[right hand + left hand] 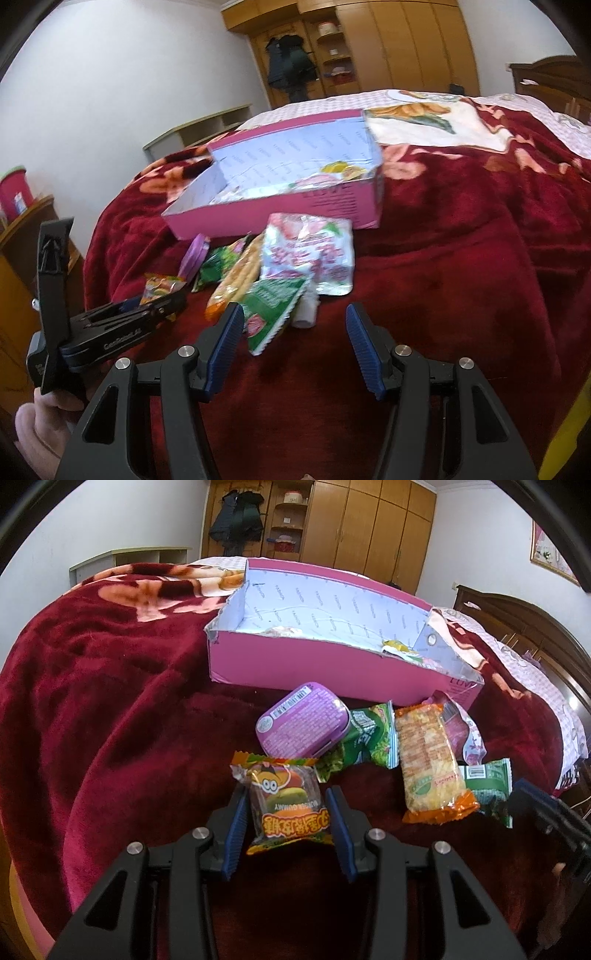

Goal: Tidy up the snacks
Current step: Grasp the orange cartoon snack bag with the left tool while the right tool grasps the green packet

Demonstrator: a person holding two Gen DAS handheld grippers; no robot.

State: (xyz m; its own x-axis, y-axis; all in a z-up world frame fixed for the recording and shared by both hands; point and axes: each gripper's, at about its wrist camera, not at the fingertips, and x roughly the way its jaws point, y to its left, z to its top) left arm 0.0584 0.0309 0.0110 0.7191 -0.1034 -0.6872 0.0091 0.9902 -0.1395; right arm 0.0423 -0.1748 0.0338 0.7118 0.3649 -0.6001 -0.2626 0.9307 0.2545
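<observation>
Left gripper point(288, 812) pinches burger gummy packet point(282, 801) by its sides, probably just above red blanket point(110, 701), likely ready for carry to box. Right gripper point(291, 345) has jaws spread, empty, facing green packet point(271, 314). Behind: snack pile, purple tin point(303, 725). Farthest: pink box point(314, 668), open, few snacks inside.

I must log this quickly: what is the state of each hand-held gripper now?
Left hand-held gripper: closed on the gummy packet.
Right hand-held gripper: open, holding nothing; the green packet lies just ahead of its left finger.
</observation>
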